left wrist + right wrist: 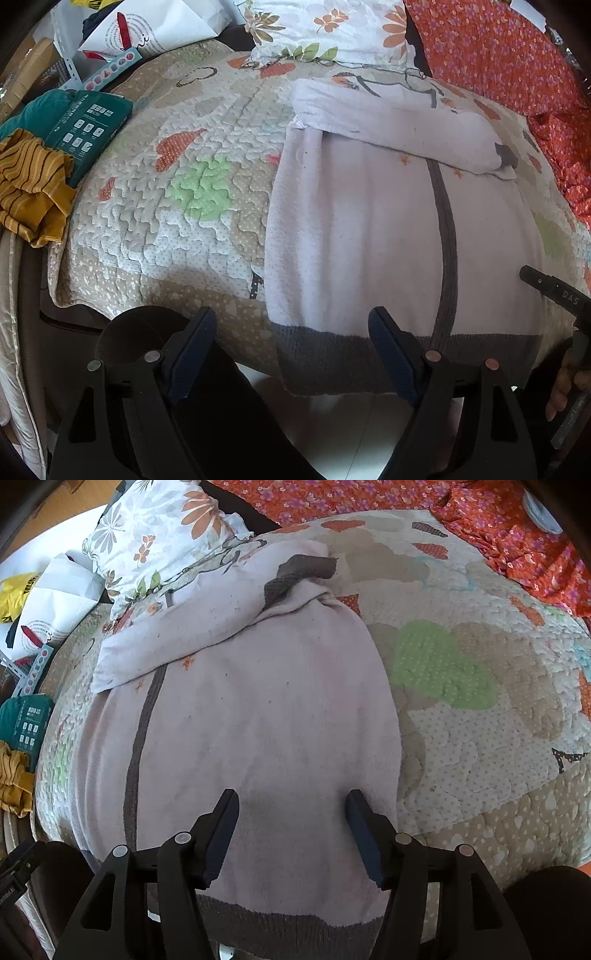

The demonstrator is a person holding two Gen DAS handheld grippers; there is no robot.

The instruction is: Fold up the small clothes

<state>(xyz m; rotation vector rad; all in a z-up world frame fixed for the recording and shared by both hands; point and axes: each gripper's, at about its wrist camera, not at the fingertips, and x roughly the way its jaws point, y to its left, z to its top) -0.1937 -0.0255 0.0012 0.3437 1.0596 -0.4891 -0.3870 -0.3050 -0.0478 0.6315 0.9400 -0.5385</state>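
A pale pink knitted sweater (369,229) with a grey hem and a grey stripe lies flat on the quilted bed cover (177,192). Both sleeves are folded across its top. It fills the middle of the right wrist view (266,720). My left gripper (293,321) is open and empty, above the sweater's near left hem corner. My right gripper (291,805) is open and empty, low over the sweater's lower right part near the hem. Part of the right gripper shows at the right edge of the left wrist view (554,291).
A floral pillow (325,29) and an orange flowered cloth (498,55) lie at the far side. A teal box (88,129), a mustard striped garment (29,188) and a white paper bag (147,33) sit at the left. The bed edge is just below the hem.
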